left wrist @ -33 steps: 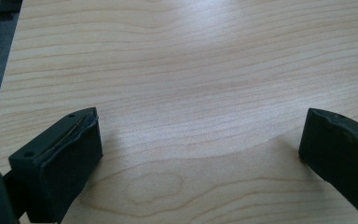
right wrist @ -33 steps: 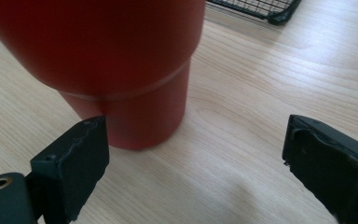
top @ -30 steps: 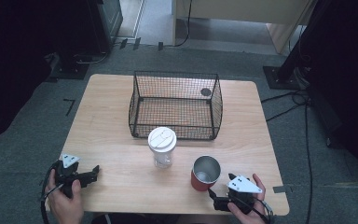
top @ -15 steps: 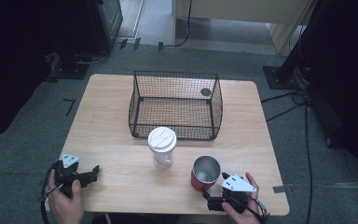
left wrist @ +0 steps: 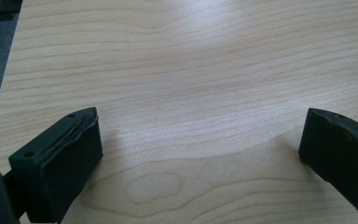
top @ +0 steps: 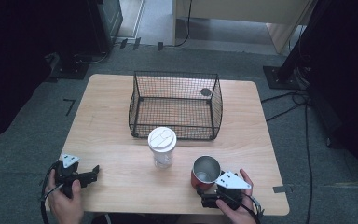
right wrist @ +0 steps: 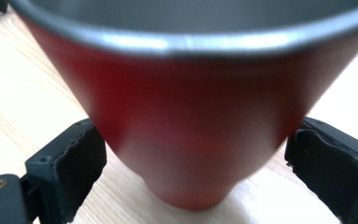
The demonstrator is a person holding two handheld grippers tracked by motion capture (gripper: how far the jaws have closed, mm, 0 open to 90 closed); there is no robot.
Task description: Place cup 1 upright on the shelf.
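The red cup [top: 204,171] stands upright on the desk [top: 121,154], near the wire basket [top: 175,105] on its front right side. The right claw [right wrist: 193,163] straddles the cup's base, its 2 jaws just opening, neither pressing it. The left claw [left wrist: 200,144] rests spread over bare desk, well apart from the basket.

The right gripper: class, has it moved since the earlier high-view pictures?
Yes. The right gripper has slid left along the table's front edge up to the red cup. Its jaws, just opening, now flank the cup's base without pressing it.
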